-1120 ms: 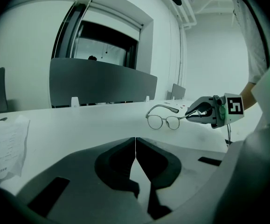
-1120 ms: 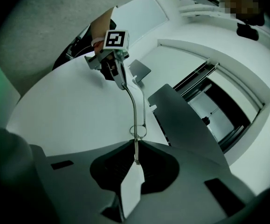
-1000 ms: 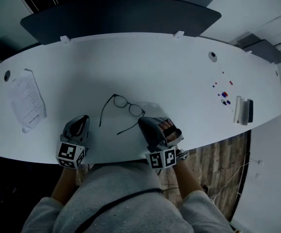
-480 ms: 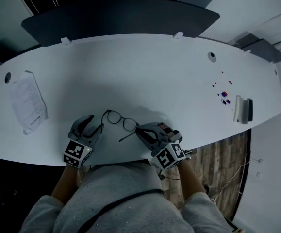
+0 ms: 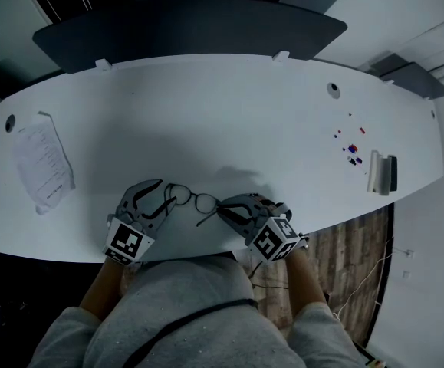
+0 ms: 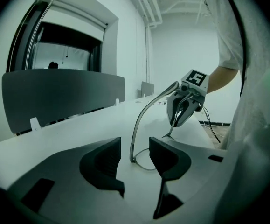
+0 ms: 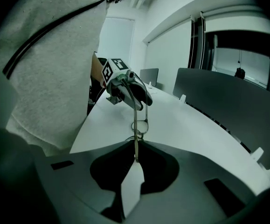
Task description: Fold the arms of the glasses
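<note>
Hard by the near edge of the table (image 5: 229, 113): left gripper (image 6: 135, 154) just sprung wide, left temple arm (image 6: 139, 122) loose between the jaws, untouched. Right gripper (image 7: 135, 160) pinched tight on the other temple arm (image 7: 134, 125). Glasses (image 5: 193, 198) strung left-to-right between them, both grippers angled inward and down.

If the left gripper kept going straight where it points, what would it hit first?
Most likely the glasses: one arm stands between the jaws of the left gripper, which have just been opening and don't touch it. Farther on is the right gripper, shut on them.
</note>
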`<state>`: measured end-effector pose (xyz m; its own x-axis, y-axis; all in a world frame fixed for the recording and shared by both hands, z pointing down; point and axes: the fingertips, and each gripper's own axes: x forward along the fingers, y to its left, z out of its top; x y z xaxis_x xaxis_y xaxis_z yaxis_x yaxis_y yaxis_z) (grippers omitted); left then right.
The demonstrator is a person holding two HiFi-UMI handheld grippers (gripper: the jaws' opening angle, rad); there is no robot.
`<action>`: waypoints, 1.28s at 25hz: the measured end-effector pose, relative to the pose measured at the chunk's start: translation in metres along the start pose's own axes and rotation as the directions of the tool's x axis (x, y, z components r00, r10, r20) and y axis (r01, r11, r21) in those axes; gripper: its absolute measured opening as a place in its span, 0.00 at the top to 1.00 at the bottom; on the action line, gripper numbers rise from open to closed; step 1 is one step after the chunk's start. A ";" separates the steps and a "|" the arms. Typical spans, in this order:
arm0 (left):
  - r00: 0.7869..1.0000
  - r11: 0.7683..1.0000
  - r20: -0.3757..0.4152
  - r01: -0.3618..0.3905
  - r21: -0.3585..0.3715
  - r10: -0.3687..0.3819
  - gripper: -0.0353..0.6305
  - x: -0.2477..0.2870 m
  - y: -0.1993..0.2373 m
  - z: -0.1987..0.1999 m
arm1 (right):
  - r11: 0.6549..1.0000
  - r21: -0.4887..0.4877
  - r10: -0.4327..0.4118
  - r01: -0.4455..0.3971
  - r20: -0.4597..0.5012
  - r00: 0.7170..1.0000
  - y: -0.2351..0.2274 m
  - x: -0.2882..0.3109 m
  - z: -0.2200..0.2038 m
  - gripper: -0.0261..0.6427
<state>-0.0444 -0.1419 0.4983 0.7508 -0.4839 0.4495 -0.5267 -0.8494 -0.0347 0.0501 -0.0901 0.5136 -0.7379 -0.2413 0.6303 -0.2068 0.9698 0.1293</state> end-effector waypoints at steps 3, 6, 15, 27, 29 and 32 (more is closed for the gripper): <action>0.999 0.997 0.018 0.028 0.066 -0.030 0.64 -0.003 -0.009 0.010 | 1.000 0.008 0.008 -0.008 -0.010 1.000 -0.002 -0.001 -0.002 0.91; 0.999 0.995 0.023 0.038 0.092 -0.040 0.70 -0.006 -0.017 0.015 | 1.000 0.029 -0.003 0.003 -0.011 1.000 -0.005 -0.003 -0.003 0.91; 0.999 0.995 0.036 0.016 0.101 -0.020 0.85 -0.008 -0.019 0.019 | 0.988 0.132 -0.087 0.085 0.007 0.996 -0.017 -0.007 -0.009 0.91; 1.000 1.000 0.023 0.010 0.028 -0.010 0.90 -0.010 -0.030 0.006 | 0.928 0.244 -0.303 0.283 0.047 0.952 -0.037 -0.014 -0.007 0.91; 1.000 0.999 0.023 0.014 0.031 -0.015 0.90 -0.011 -0.032 0.007 | 0.944 0.151 -0.297 0.293 0.007 0.955 -0.035 -0.012 -0.008 0.91; 1.000 0.999 0.021 0.019 0.039 -0.020 0.90 -0.013 -0.034 0.007 | 0.955 0.025 -0.294 0.296 -0.070 0.953 -0.033 -0.008 -0.006 0.91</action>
<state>-0.0329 -0.1081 0.4871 0.7693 -0.4714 0.4312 -0.4966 -0.8658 -0.0606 0.0671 -0.1195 0.5090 -0.5976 -0.5125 0.6167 -0.4318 0.8537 0.2911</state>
